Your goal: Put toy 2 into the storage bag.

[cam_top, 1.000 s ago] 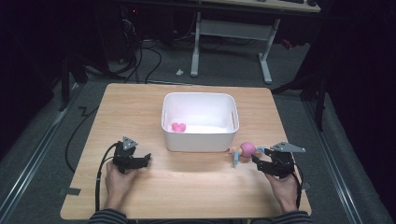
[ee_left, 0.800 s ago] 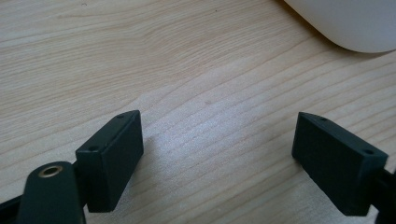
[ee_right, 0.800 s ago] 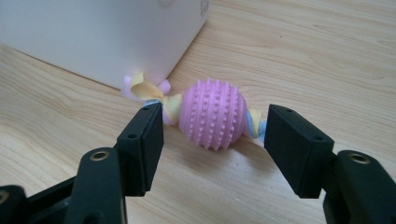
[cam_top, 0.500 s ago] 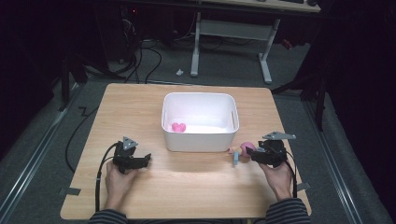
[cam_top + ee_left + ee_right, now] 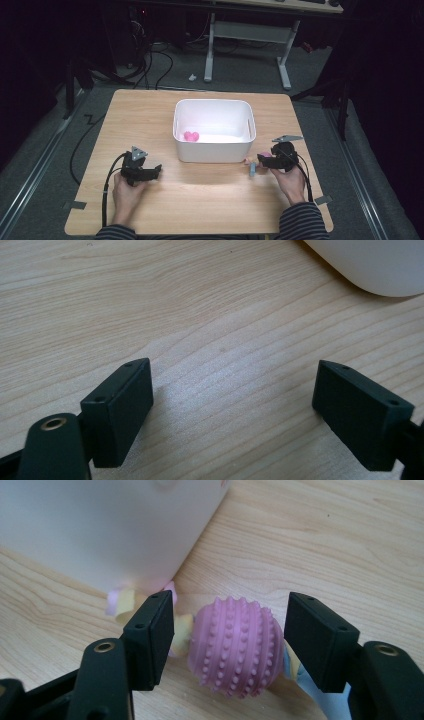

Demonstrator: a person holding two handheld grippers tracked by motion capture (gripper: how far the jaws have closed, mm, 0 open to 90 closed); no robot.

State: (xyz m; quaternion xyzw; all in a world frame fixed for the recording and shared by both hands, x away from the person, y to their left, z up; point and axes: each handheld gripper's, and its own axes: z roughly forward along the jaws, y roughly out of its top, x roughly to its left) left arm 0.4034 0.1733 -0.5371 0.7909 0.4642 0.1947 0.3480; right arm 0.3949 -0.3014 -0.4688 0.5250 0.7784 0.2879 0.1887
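Pink knobbly ball [image 5: 235,647] sits on the table [image 5: 210,200] by the white bin's [image 5: 215,150] front right corner. Right gripper [image 5: 230,630] straddles it, jaws spread, not yet clamped. Looks light, rubbery, grippy; squeeze across the widest middle. Left gripper [image 5: 232,405] spread, idle, holding nothing.

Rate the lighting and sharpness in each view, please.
High view: table lit, surroundings nearly black, small things soft. Left gripper view: wood grain crisp, the bin pale and slightly blurred. Right gripper view: the pink studded ball sharp between the jaws, the bin wall washed out and blurry.
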